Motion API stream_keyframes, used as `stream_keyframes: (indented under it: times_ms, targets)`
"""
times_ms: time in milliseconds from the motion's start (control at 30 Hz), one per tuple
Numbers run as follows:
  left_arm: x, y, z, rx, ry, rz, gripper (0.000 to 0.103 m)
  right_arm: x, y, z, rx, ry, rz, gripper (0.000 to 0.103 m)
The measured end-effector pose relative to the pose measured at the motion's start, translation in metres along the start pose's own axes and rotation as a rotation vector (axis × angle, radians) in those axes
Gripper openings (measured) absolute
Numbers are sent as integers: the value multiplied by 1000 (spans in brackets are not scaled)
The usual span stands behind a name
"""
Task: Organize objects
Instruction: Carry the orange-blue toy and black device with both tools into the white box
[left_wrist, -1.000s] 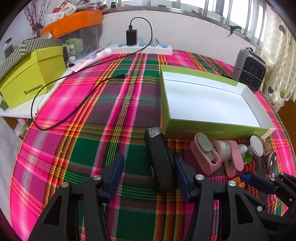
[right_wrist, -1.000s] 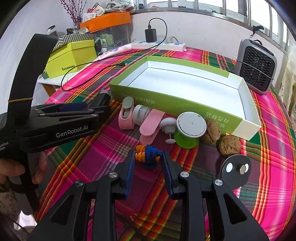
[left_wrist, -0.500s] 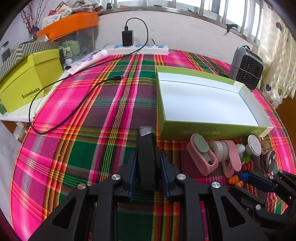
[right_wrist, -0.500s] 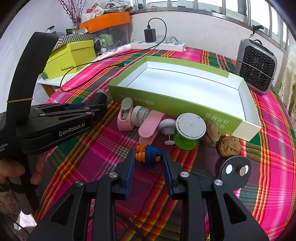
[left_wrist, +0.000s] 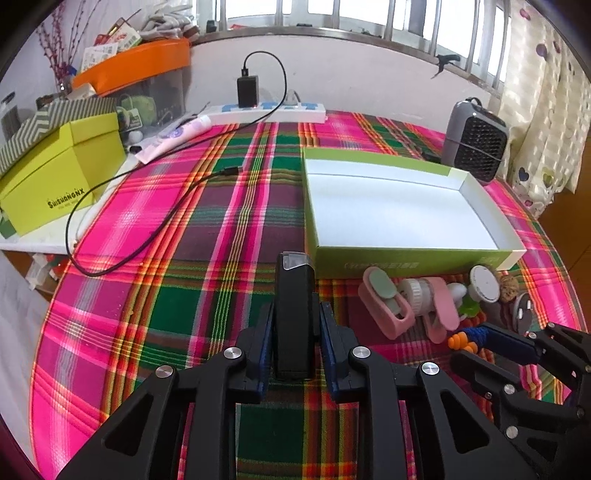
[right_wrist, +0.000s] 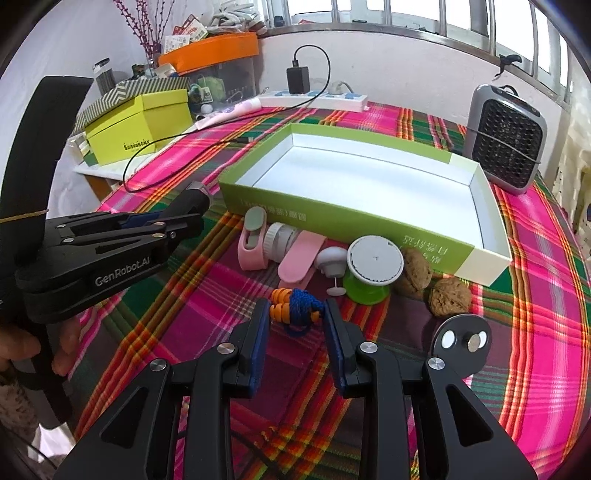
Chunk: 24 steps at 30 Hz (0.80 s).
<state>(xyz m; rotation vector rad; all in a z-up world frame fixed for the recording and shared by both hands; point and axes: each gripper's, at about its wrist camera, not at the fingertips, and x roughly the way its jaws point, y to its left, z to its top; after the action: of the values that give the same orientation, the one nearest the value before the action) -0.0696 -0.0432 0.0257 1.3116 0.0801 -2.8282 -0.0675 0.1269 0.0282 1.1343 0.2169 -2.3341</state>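
Item 1: your left gripper (left_wrist: 295, 332) pinches a black rectangular device (left_wrist: 294, 314), fingers pressed on both its sides, just near of the green open box (left_wrist: 406, 258).

Item 2: your right gripper (right_wrist: 295, 325) has its fingers spread either side of the blue-and-orange earplug cord (right_wrist: 297, 308) on the plaid tablecloth (right_wrist: 221, 295); contact unclear.

Item 3: pink clips (right_wrist: 255, 240), walnuts (right_wrist: 448, 297), along the box's near wall.

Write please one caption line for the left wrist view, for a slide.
Left tool clamps a black device beside the empty green box on plaid cloth.
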Motion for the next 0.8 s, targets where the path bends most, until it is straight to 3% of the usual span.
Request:
stream_keyframes:
  times_ms: [433, 800]
  targets:
    - [-21, -5, 12, 18, -35, -75, 21, -16, -2, 18, 1, -54, -17, 30]
    - [-10, -12, 40, 31, -43, -130, 21, -14, -26, 58, 28, -84, -35, 30]
